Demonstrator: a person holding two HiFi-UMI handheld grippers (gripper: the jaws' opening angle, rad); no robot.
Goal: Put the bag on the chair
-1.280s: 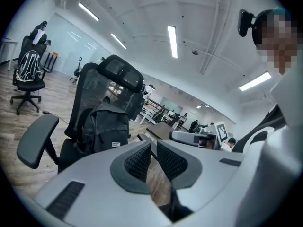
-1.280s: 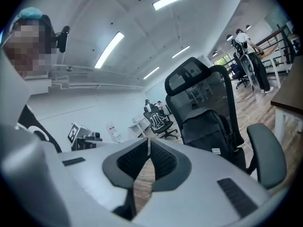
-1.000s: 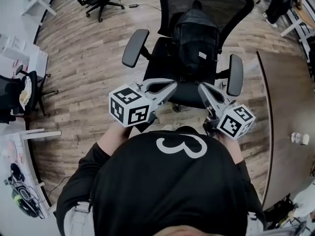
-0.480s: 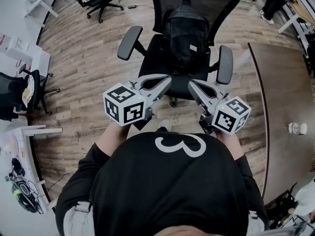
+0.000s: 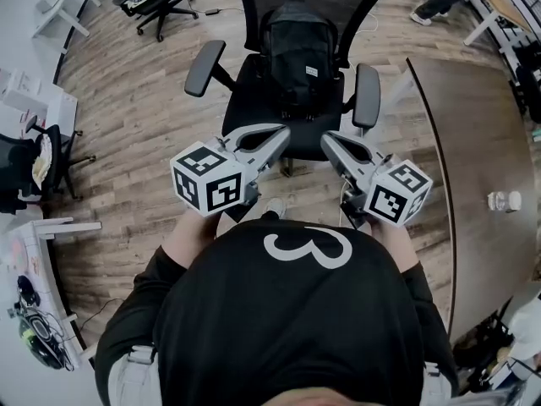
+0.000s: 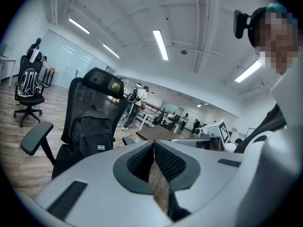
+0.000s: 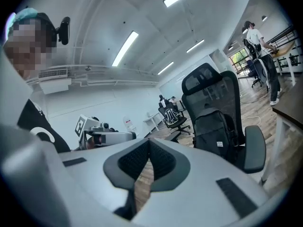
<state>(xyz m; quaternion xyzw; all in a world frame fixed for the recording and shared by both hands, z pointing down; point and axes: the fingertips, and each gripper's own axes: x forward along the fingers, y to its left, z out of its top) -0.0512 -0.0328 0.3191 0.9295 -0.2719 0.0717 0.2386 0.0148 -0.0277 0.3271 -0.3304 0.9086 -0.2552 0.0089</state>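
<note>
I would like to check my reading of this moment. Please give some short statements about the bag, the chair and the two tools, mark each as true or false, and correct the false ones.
1. The black bag stands upright on the chair, against its backrest. True.
2. The left tool and the right tool are both apart from the bag. True.
3. The left tool grips a strap of the bag. False: its jaws are together with nothing between them.
4. The right tool is wide open. False: its jaws are together and empty.
5. A dark table stands on the person's right side. True.
</note>
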